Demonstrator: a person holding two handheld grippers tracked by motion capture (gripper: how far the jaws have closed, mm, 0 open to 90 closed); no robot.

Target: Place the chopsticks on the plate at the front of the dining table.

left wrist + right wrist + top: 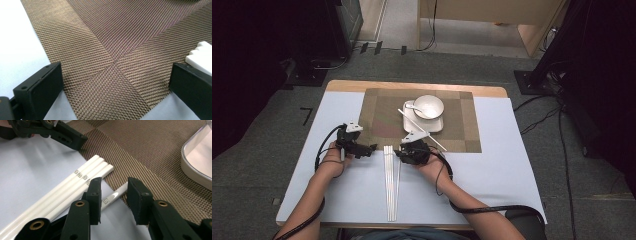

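Several white chopsticks (389, 185) lie side by side on the pale table cover, their far tips at the front edge of a brown woven placemat (382, 120). In the right gripper view the bundle (82, 178) lies left of my right gripper (113, 192), which is open with its jaws on either side of a single chopstick (112, 196) without clamping it. My left gripper (371, 148) is open wide over the placemat's near corner (107, 82) and holds nothing. Chopstick ends (200, 55) sit just beyond its right jaw.
On the placemat stands a white square plate (437, 127) carrying a white bowl (428, 106) and a spoon (412, 106). One more chopstick (439, 144) lies slanted across the plate. The plate's rim (195, 170) is close on the right of my right gripper.
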